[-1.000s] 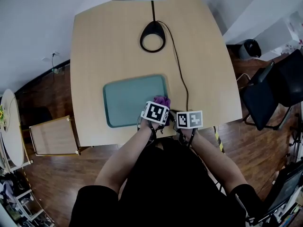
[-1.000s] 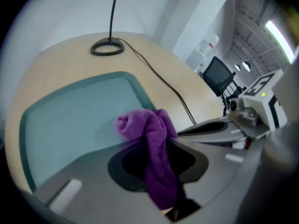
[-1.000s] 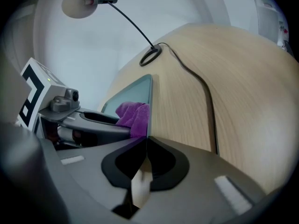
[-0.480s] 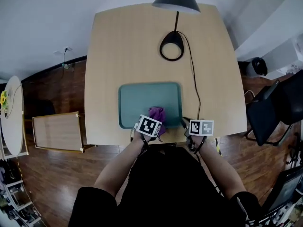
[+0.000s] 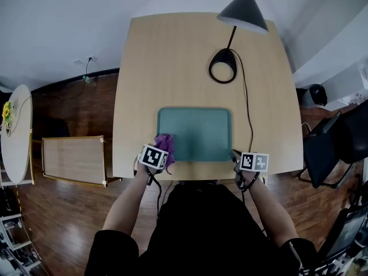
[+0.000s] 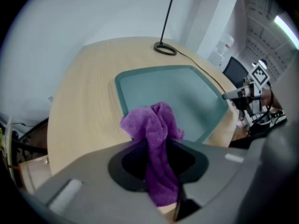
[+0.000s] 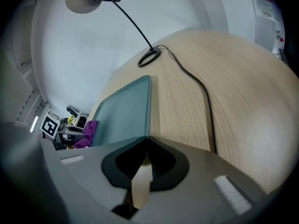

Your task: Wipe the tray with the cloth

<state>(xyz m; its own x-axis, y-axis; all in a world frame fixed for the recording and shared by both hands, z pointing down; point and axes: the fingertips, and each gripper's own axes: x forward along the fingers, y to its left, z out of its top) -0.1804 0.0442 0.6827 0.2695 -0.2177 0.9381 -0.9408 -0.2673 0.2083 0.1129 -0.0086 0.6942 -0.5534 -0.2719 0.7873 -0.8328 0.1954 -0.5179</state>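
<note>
A teal tray (image 5: 198,132) lies on the wooden table near its front edge. My left gripper (image 5: 163,152) is shut on a purple cloth (image 5: 165,142) at the tray's near left corner. In the left gripper view the cloth (image 6: 155,125) bunches up between the jaws of the left gripper (image 6: 156,149), with the tray (image 6: 187,90) beyond it. My right gripper (image 5: 235,154) is at the tray's near right corner. In the right gripper view the tray (image 7: 124,111) runs with its corner into the narrow jaws of the right gripper (image 7: 145,146), which hold its rim.
A black lamp base (image 5: 223,65) stands behind the tray, and its cord (image 5: 248,117) runs down the table to the right of the tray. A dark chair (image 5: 336,137) is at the right. A wooden crate (image 5: 72,160) and a round white table (image 5: 14,134) are at the left.
My left gripper has carried the cloth leftward along the tray's near side, from the right corner to the left corner. The right gripper has stayed at the near right corner.
</note>
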